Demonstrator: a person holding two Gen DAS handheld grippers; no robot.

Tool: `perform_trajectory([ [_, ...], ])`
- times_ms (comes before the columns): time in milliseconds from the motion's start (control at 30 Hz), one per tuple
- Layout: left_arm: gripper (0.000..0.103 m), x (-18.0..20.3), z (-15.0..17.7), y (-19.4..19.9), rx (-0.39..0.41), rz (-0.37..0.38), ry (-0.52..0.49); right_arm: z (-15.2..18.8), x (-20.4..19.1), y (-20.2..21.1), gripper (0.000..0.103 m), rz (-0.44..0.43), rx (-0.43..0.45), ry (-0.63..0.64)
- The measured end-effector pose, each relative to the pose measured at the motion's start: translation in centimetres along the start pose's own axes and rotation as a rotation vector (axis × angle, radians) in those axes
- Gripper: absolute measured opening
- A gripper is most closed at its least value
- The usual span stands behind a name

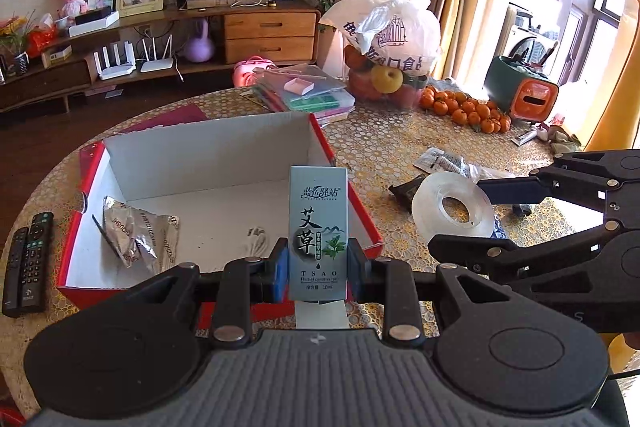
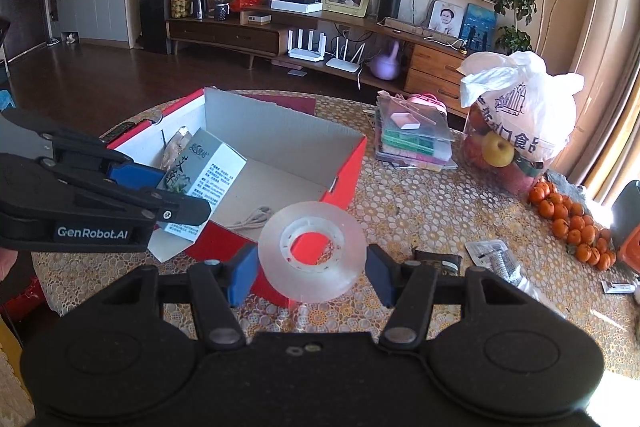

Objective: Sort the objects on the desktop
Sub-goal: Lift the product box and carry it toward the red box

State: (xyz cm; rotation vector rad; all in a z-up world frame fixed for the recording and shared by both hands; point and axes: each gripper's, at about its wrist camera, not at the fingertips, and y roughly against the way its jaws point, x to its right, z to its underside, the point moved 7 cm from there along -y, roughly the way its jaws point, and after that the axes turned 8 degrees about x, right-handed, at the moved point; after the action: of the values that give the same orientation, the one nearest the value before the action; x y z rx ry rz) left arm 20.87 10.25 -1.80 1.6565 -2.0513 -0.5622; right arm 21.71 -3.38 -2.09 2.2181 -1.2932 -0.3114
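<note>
Nearest my left lens, the left gripper (image 1: 318, 267) has its blue-padded fingers (image 1: 280, 267) pinched on a slim pale-blue carton (image 1: 318, 227), upright above the near rim of the red box (image 1: 360, 203); the carton's bottom end is cut off behind the gripper body. On my right view the right gripper (image 2: 312, 267) pinches a clear tape roll (image 2: 312, 251) by its edges, just outside the box's near corner. Largest on the desk (image 1: 400, 147) is that open red box, holding a crumpled foil pouch (image 1: 140, 235) and a pale cable (image 2: 252, 219) I can barely make out. Two remotes (image 1: 28, 263) lie left of it. Small packets (image 1: 440, 161) beyond the tape are too blurred to read.
</note>
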Motion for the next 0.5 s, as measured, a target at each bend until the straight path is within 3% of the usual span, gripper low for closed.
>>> perform_trajectory([
  [500, 0.028, -5.4, -0.8, -2.4, -0.049, -0.048, -0.012, -2.4, -2.9, -4.9, 0.058, -0.045, -0.024, 0.073],
])
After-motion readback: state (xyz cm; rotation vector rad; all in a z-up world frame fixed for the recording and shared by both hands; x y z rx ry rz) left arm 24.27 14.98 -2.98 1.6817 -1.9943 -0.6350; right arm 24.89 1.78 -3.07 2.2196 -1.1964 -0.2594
